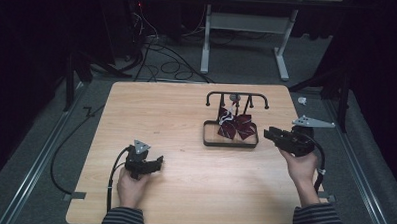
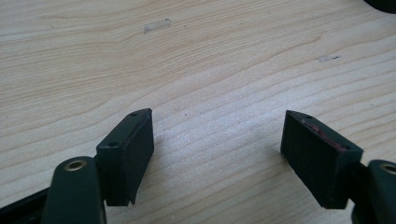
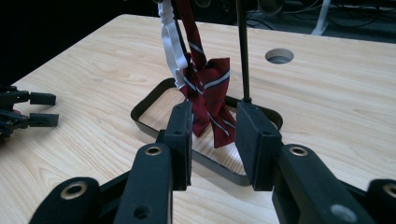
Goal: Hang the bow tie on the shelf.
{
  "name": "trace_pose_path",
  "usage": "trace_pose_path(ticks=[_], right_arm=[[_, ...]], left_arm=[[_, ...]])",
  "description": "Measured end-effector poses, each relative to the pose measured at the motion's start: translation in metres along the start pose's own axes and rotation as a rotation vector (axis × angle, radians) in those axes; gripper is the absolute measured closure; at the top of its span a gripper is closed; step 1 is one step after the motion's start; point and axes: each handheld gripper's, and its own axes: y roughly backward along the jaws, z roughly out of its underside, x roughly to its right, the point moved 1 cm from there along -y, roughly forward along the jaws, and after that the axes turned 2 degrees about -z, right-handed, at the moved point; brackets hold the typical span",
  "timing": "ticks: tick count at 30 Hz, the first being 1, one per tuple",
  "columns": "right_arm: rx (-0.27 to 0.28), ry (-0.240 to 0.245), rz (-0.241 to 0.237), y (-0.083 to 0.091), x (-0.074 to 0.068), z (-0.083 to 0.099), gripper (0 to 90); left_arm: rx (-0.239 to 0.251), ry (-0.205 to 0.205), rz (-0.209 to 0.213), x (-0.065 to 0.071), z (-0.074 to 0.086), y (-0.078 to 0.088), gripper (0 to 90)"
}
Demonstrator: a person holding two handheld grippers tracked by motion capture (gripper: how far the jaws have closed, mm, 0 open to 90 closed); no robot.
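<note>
Dark red striped bow tie [image 1: 237,126] hung from a black rack [image 1: 236,97] over its black base frame [image 1: 230,143], right of the bench [image 1: 186,111] centre, toward the far edge. Right gripper [image 1: 269,133] sat just beside the frame's right side, jaws narrowly apart, holding nothing (bow tie [image 3: 208,93] ahead of them). Left gripper [image 1: 157,162] near the front-left corner, jaws wide, over bare wood [image 2: 196,70].

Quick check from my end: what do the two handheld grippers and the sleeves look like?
Both the left gripper and right gripper are black, with flat rectangular jaws, brass-ringed pivot holes, a grey triangular plate on top and a trailing black cable. The sleeves are dark with thin stripes.
</note>
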Motion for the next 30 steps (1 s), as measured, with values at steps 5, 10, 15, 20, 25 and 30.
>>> trace_pose_path(ticks=[5, 10, 15, 20, 25, 30], right_arm=[[-0.009, -0.013, -0.006, -0.003, 0.000, 0.008, 68.2], [-0.018, -0.021, -0.014, -0.007, 0.001, 0.015, 68.0], [-0.025, -0.032, -0.020, -0.010, 0.001, 0.021, 67.7], [-0.037, -0.048, -0.022, -0.012, 0.002, 0.028, 67.0], [-0.046, -0.059, -0.029, -0.015, 0.003, 0.036, 66.8], [-0.057, -0.072, -0.033, -0.019, 0.003, 0.042, 66.4]], left_arm=[[0.000, 0.000, 0.000, 0.000, 0.000, 0.000, 26.2], [-0.003, -0.001, 0.000, 0.000, 0.000, 0.000, 26.2], [-0.002, -0.002, -0.001, 0.000, 0.000, 0.000, 26.2], [-0.001, -0.002, -0.003, 0.000, 0.000, 0.000, 26.2], [-0.001, -0.003, -0.004, 0.000, 0.000, 0.000, 26.2], [-0.001, -0.002, -0.003, 0.000, 0.000, 0.000, 26.2]])
